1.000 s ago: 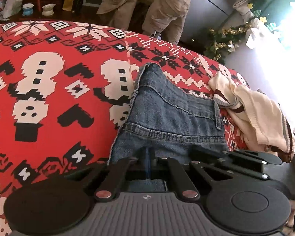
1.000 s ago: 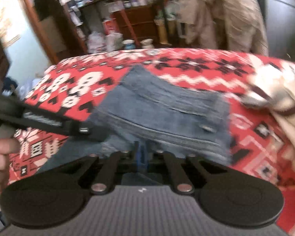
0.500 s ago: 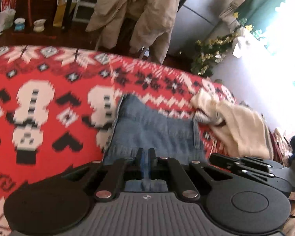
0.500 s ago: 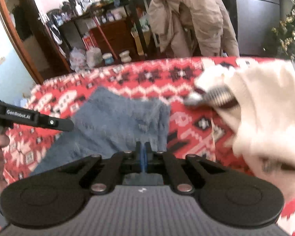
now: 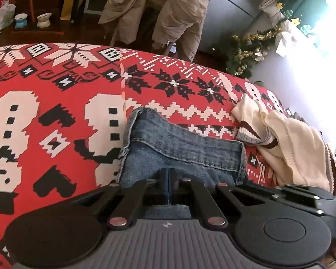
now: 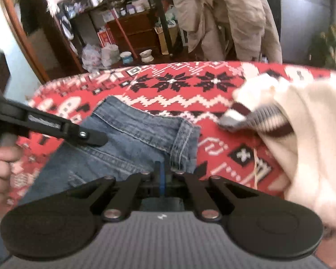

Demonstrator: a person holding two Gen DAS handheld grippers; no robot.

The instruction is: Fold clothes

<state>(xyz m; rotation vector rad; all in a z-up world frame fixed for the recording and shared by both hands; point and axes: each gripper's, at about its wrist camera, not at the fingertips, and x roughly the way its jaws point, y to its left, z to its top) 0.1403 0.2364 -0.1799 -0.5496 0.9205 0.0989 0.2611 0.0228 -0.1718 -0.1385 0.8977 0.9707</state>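
One pair of denim jeans (image 5: pixel 181 154) lies on the red patterned blanket (image 5: pixel 56 116), pinched by both the left gripper (image 5: pixel 169 179) and the right gripper (image 6: pixel 162 174), two in all. One cream sweater (image 5: pixel 289 148) is bunched to their right; a beige coat (image 6: pixel 226 18) hangs beyond.

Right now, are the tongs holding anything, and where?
Both tongs are shut on the jeans. The left tongs and right tongs each pinch the near edge of the denim.
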